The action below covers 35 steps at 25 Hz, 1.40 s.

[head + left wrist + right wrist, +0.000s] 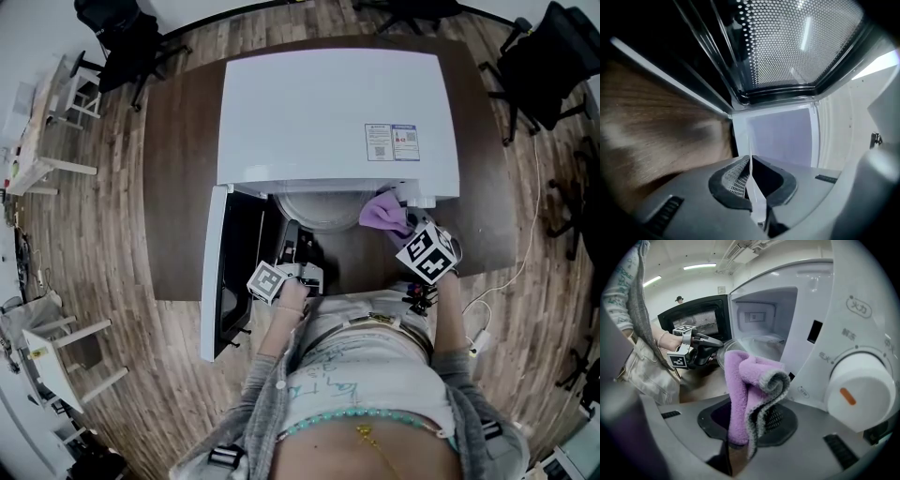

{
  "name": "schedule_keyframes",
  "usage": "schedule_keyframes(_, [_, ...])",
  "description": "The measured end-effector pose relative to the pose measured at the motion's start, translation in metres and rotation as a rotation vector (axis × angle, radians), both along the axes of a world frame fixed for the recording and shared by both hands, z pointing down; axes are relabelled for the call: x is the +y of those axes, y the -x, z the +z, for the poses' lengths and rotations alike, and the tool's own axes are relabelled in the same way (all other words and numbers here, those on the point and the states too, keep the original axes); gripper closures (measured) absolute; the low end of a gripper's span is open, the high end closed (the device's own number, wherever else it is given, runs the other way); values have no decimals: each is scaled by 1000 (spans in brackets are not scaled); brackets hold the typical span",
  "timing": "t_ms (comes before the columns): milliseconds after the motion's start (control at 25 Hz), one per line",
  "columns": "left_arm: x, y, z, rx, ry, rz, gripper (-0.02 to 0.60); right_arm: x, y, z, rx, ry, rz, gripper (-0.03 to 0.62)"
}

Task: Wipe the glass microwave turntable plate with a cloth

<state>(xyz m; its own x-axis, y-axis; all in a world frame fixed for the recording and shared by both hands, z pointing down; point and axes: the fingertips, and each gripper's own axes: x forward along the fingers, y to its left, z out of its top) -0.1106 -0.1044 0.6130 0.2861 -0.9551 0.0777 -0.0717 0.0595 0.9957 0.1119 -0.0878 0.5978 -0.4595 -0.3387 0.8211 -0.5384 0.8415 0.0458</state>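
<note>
Right gripper [748, 423], jaws clamped on folded purple cloth [750, 380] by the open microwave [328, 103]; left gripper [751, 185], jaws pinched narrow on the rim of the glass plate [319, 214] at the cavity mouth; plate secured, cloth close beside it, wiping apparently yet to come.

Right gripper [749, 422]: we see the jaws clamped on the cloth [745, 380].
Cloth: purple with grey edging, folded over, standing up out of the jaws.
Microwave [811, 305]: white, just beyond the cloth; door [701, 319] swung open to the left.
Dial [860, 390]: white with an orange mark, at right, near the jaws.
Glass plate [757, 344]: at the cavity mouth, partly hidden behind the cloth.
Left gripper [715, 347]: we see its nose at the plate's left rim.
Background: a person [679, 299] far off by the wall.
</note>
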Motion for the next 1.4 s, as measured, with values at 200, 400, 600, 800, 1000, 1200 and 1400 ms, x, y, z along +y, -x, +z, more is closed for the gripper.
schedule_keyframes(200, [-4, 10, 3, -19, 21, -16, 557, 5, 13, -5, -27, -2, -76, 485])
schedule_keyframes(400, [-16, 6, -2, -15, 3, -8, 557, 8, 26, -7, -48, 0, -141, 485])
schedule_keyframes(600, [-39, -6, -7, -1, -13, 1, 558, 7, 33, -7, -40, -2, -173, 485])
schedule_keyframes(800, [-52, -12, -13, 8, -35, 14, 558, 4, 35, -10, -44, -10, -172, 485])
schedule_keyframes(1000, [-55, -9, -6, -11, -9, 20, 558, 4, 41, -12, -68, -7, -175, 485])
schedule_keyframes(1200, [-69, -11, -13, -11, -32, 33, 558, 4, 49, -10, -94, 2, -171, 485])
schedule_keyframes(1400, [-71, -7, 2, -69, 6, 39, 558, 7, 52, -6, -84, 6, -185, 485])
